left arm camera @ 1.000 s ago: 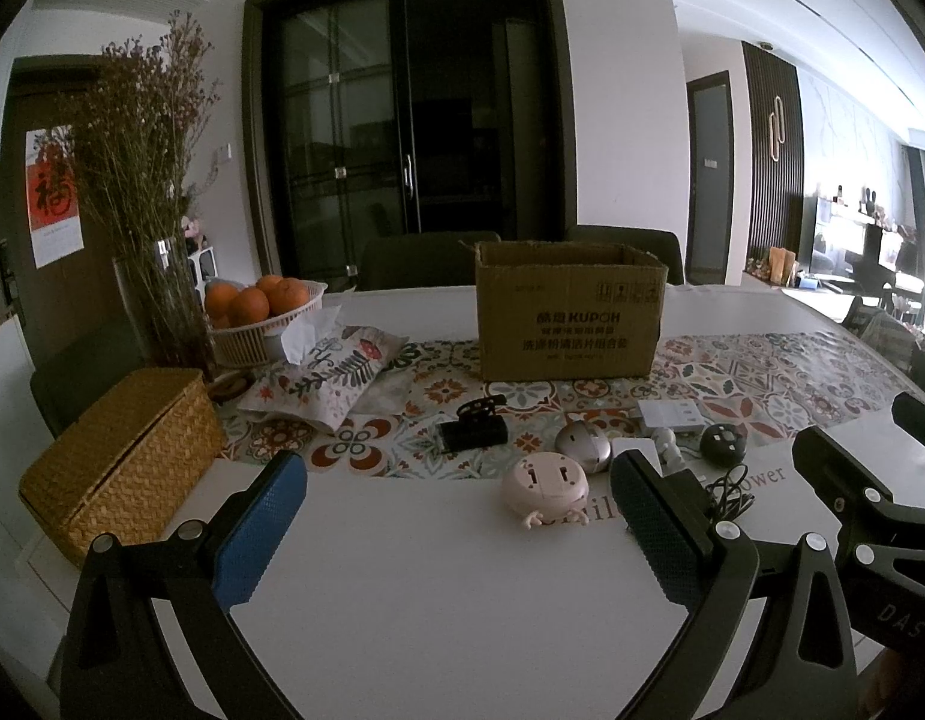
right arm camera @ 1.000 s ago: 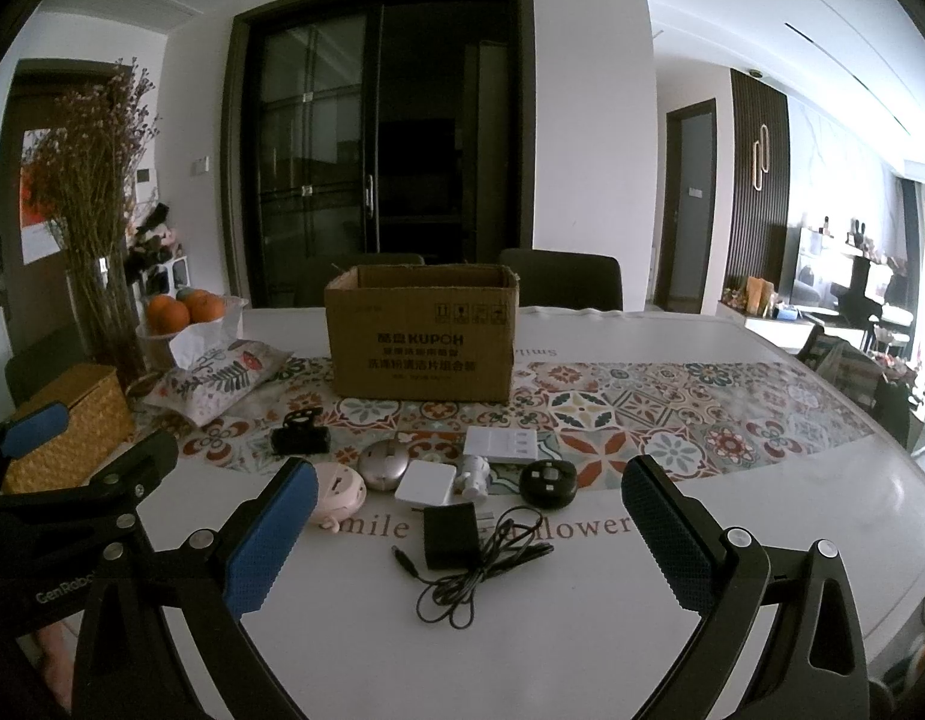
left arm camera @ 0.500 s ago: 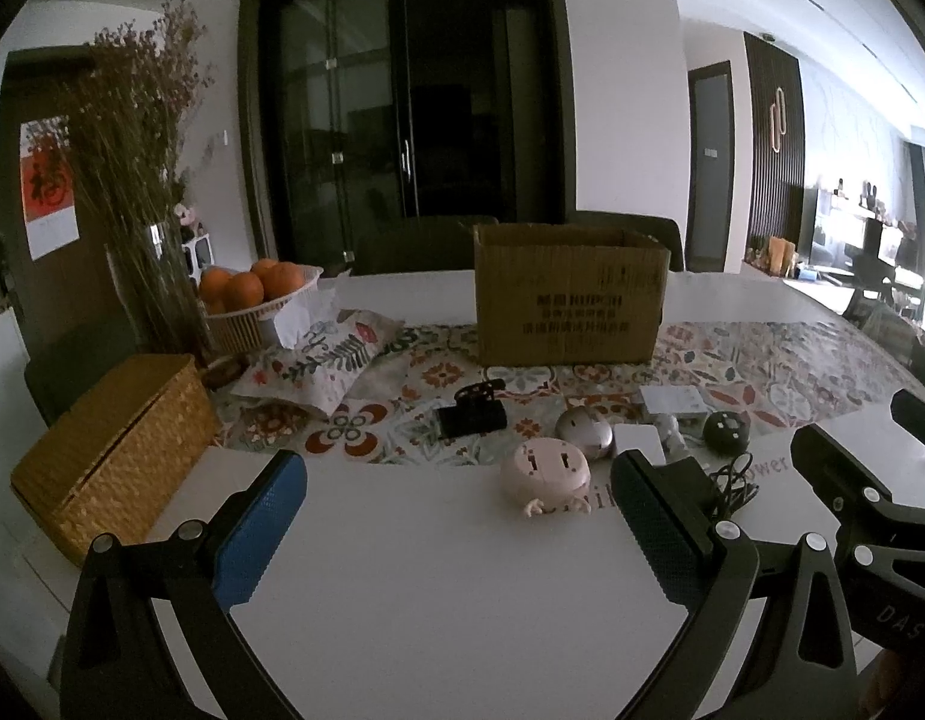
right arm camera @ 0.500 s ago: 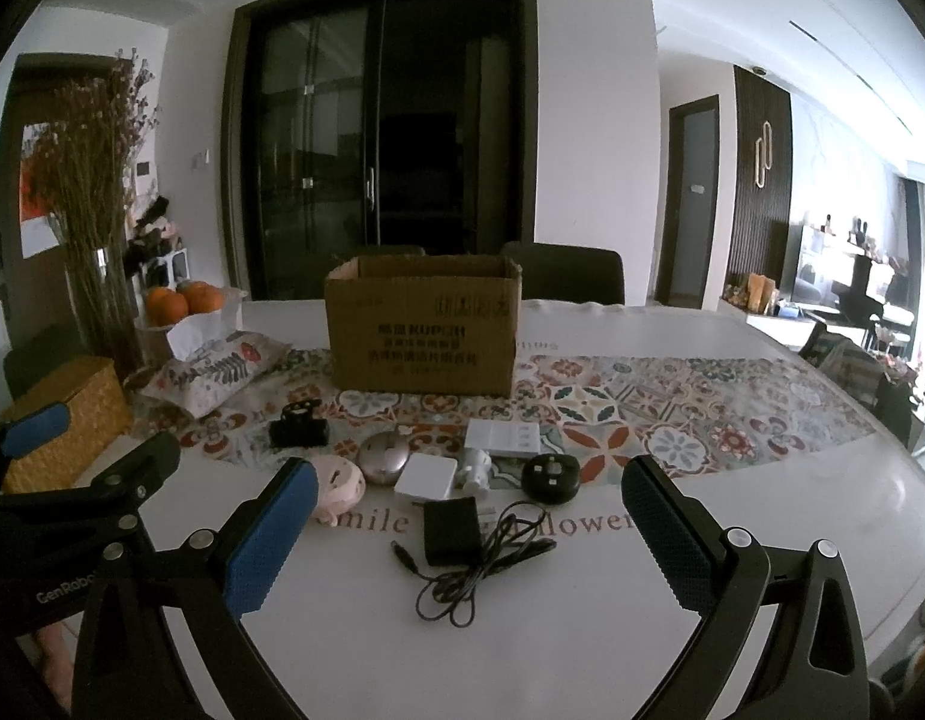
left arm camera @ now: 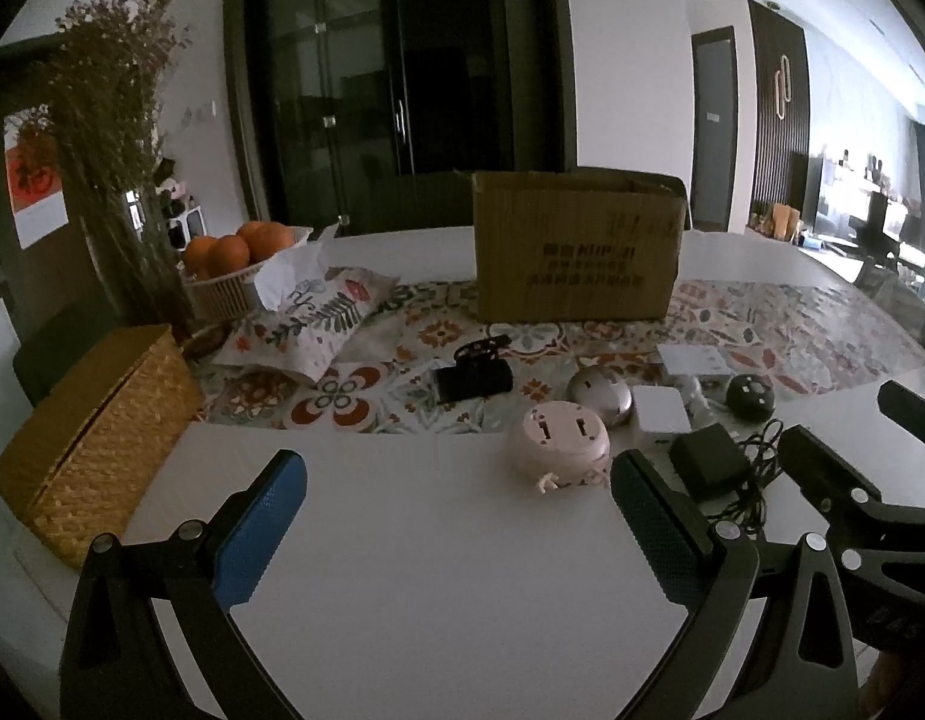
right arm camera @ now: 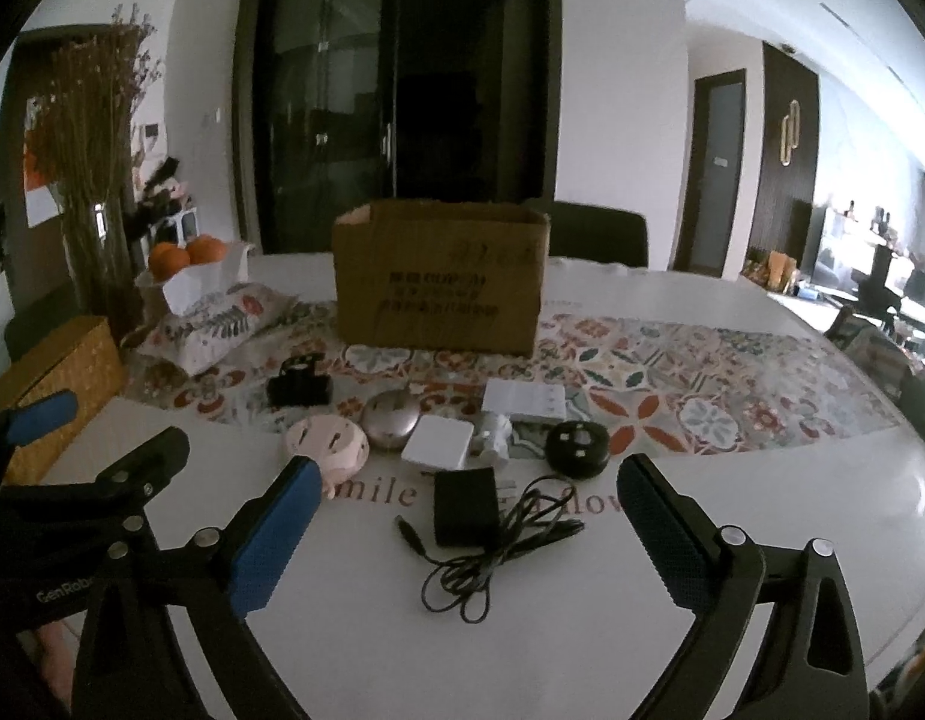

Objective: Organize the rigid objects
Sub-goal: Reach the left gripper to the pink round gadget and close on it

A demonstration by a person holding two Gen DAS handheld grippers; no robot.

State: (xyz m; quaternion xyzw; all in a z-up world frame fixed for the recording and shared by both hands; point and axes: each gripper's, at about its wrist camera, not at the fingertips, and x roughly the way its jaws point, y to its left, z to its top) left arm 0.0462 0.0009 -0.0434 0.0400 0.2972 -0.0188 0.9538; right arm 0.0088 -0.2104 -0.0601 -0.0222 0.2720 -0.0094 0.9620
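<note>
Small devices lie in a cluster on the white table: a pink round case (right arm camera: 326, 443), a silver round device (right arm camera: 390, 418), a white square adapter (right arm camera: 437, 443), a black round device (right arm camera: 576, 441), a white flat box (right arm camera: 524, 400), a black clip device (right arm camera: 299, 387) and a black charger with cable (right arm camera: 465, 507). An open cardboard box (right arm camera: 441, 294) stands behind them. My right gripper (right arm camera: 462, 534) is open above the charger. My left gripper (left arm camera: 456, 516) is open and empty, with the pink case (left arm camera: 559, 443) just ahead.
A woven basket box (left arm camera: 96, 438) sits at the left edge. A floral tissue pouch (left arm camera: 309, 324), a basket of oranges (left arm camera: 240, 258) and a vase of dried flowers (left arm camera: 120, 138) stand at the back left. A patterned runner (right arm camera: 672, 372) crosses the table.
Both grippers have tilted down and moved a little closer to the cluster. Both stay open. No object has moved.
</note>
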